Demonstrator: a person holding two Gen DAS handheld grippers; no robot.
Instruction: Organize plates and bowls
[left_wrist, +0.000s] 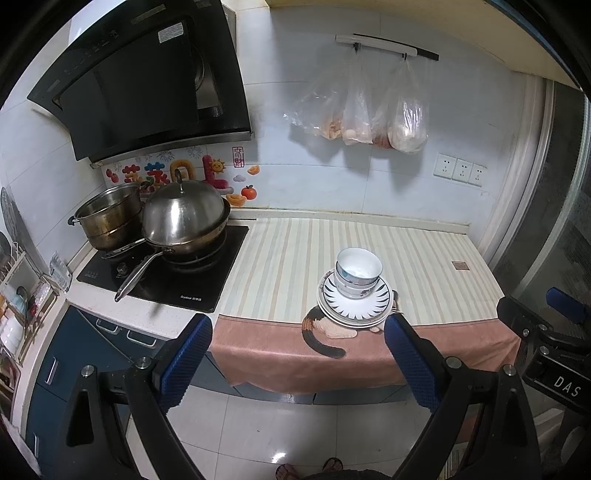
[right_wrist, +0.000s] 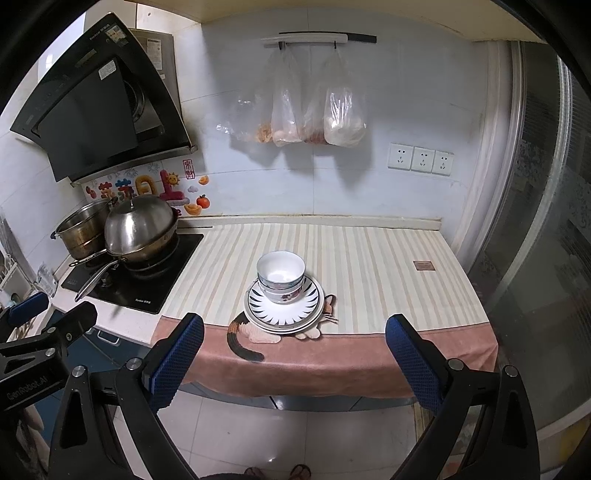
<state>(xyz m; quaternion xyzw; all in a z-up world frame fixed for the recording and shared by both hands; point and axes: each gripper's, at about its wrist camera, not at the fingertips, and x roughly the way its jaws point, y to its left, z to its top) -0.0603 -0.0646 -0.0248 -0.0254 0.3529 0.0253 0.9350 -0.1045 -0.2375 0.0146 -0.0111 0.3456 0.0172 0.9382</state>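
White bowls (left_wrist: 358, 271) (right_wrist: 281, 277) sit nested on a stack of plates (left_wrist: 356, 308) (right_wrist: 282, 312), the top plate edged with dark leaf marks. The stack rests near the front edge of a striped mat on the counter. My left gripper (left_wrist: 297, 334) is open, held back over the floor in front of the counter, the stack just beyond its right finger. My right gripper (right_wrist: 295, 332) is open too, also short of the counter, with the stack seen between its fingers. Neither holds anything.
A stove (left_wrist: 166, 273) with a lidded wok (left_wrist: 183, 218) and a steel pot (left_wrist: 110, 218) sits left of the mat. Plastic bags (right_wrist: 314, 118) hang on the wall above. A dish rack (left_wrist: 14, 295) stands far left. A cat-patterned pink cloth (right_wrist: 332, 354) drapes over the counter's front.
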